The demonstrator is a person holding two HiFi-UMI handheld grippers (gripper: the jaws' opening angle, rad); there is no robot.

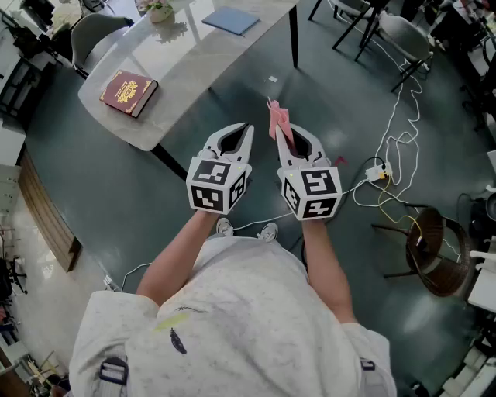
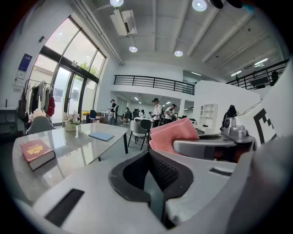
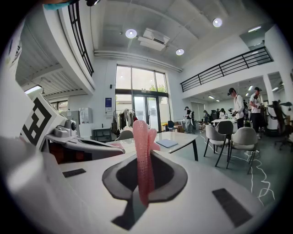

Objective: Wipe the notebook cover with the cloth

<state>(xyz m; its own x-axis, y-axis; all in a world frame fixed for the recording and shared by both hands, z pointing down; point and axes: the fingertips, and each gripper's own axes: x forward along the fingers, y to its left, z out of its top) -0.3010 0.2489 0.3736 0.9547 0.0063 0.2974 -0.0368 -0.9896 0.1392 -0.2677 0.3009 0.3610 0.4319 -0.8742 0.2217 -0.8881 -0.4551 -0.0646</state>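
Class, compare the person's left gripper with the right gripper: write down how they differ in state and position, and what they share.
The right gripper is shut on the pink cloth, which stands up from its jaws; the left gripper is shut on nothing. In the head view the left gripper is on the side nearer the table, the right gripper nearer the floor cables. Both are white and point forward side by side.

Notebook (image 1: 129,93) on table (image 1: 178,62), far left; flat pad (image 1: 231,20) farther right. Left gripper (image 1: 242,130) beside right gripper (image 1: 284,143), near, off table. Cloth (image 1: 277,115) in right jaws.
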